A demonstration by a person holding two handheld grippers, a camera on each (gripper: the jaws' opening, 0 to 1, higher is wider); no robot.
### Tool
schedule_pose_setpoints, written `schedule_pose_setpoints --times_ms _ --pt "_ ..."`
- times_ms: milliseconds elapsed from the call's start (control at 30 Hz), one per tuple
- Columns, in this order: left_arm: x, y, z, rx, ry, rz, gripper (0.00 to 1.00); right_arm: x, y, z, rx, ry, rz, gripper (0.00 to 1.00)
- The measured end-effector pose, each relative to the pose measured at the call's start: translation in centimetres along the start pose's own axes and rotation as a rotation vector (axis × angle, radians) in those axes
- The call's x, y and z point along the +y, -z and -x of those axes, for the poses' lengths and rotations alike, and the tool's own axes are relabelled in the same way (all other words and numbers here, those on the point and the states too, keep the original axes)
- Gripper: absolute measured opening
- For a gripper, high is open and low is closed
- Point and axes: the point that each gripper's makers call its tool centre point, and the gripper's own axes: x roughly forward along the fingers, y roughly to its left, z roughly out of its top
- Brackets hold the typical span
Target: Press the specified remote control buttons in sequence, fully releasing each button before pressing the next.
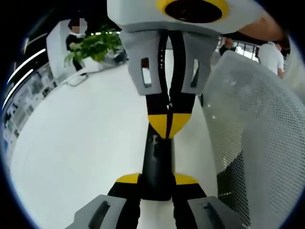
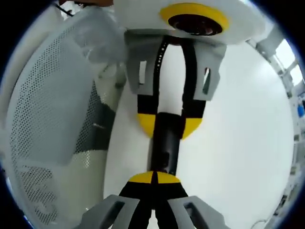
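Observation:
A slim black remote control (image 1: 156, 162) is clamped across its width by my left gripper (image 1: 157, 180), whose yellow fingertips (image 1: 128, 179) sit on either side of it. From the opposite side my right gripper (image 1: 167, 125) comes in shut, its yellow tips together and resting on the remote's far end. In the right gripper view the remote (image 2: 164, 143) runs from my right gripper (image 2: 155, 177), shut at its near end, up to my left gripper (image 2: 169, 125) gripping it. I cannot make out the buttons.
All this hangs over a white table (image 1: 86, 143). A white mesh chair back (image 1: 257, 124) stands close on one side, also in the right gripper view (image 2: 52, 109). A green plant (image 1: 93, 45) and people stand at the far edge.

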Motion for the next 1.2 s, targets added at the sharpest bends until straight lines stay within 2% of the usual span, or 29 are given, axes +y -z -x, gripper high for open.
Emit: schedule_pose_setpoints --times_ms 833,1200 --pt "-0.07 -0.08 0.0 0.0 0.004 -0.003 0.24 0.02 -0.19 -0.29 0.008 0.004 0.009 0.0" --pt "-0.09 -0.16 0.01 0.0 0.002 -0.005 0.24 0.1 -0.21 -0.18 -0.015 0.009 -0.013 0.0"
